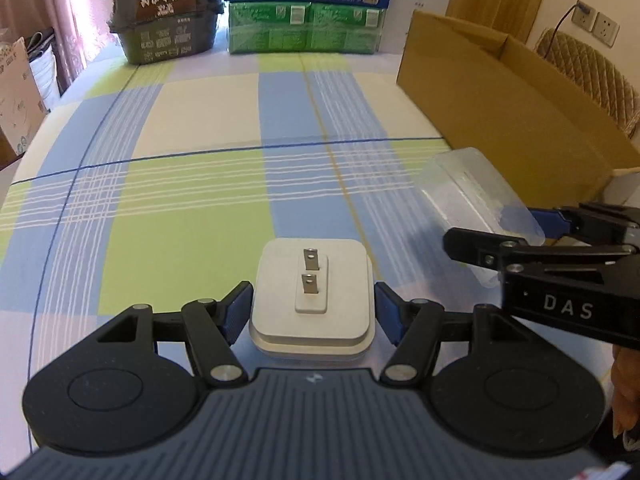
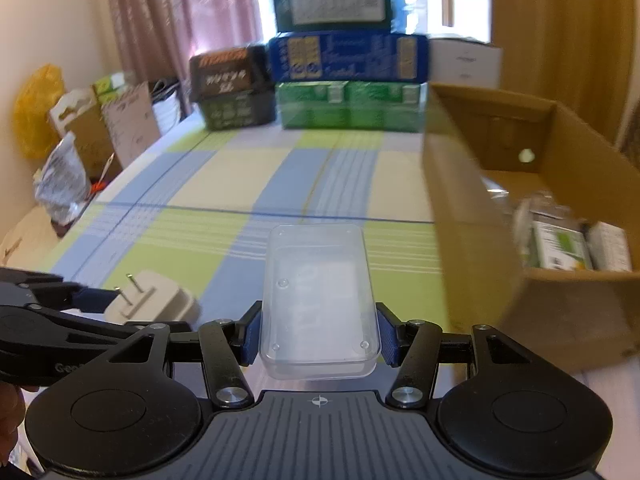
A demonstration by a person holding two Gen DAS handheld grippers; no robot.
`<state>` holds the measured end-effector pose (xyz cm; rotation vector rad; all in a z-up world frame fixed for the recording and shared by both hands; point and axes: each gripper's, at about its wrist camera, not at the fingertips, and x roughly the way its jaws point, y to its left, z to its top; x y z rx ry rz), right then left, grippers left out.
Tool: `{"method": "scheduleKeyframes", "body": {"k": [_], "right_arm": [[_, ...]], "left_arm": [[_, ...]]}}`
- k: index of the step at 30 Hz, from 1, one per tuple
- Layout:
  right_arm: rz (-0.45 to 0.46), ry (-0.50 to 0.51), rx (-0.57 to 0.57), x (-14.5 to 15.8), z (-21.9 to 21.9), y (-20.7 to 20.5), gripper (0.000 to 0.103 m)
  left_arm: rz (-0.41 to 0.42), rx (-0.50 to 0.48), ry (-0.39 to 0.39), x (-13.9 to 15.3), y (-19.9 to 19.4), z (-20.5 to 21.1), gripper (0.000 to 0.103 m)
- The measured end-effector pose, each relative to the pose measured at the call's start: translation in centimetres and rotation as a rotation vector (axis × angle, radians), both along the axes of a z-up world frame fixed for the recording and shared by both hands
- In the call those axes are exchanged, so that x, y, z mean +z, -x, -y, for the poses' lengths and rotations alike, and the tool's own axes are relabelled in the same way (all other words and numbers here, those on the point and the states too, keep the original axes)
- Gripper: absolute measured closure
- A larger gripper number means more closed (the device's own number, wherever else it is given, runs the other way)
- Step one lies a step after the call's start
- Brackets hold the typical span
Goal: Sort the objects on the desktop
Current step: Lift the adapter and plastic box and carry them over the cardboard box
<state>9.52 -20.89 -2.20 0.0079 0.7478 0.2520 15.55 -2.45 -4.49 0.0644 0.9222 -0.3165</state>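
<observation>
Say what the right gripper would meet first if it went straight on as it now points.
Probably the bare cloth. The right gripper, carrying the clear box, points down at open cloth left of the carton; depth is unclear.

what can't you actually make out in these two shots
- Contents of the cardboard box: right wrist view blurs them; left wrist view shows only its outer wall.
- Print on the stacked cartons: too small in the left wrist view, blurred in the right.
- Underside of the white plug adapter: hidden by its own body and the left claw.
- Whether the clear plastic case in the right claw holds anything: its walls blur the inside.
</observation>
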Motion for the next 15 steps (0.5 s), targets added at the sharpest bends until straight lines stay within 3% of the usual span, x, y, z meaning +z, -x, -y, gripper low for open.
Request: {"method": "scheduleKeyframes", "body": {"k": [7,15], "right_arm": [[0.070,-0.019,-0.042,4.3,2.1,3.2,0.050],[0.150,-0.017,-0.150,9.5,7.9,5.7,0.050]], "left_arm": [[0.036,0.027,-0.007,3.2,3.0,0.8,0.043],[0.109,-0.027,-0.003,7.8,5.8,4.6,0.043]]}}
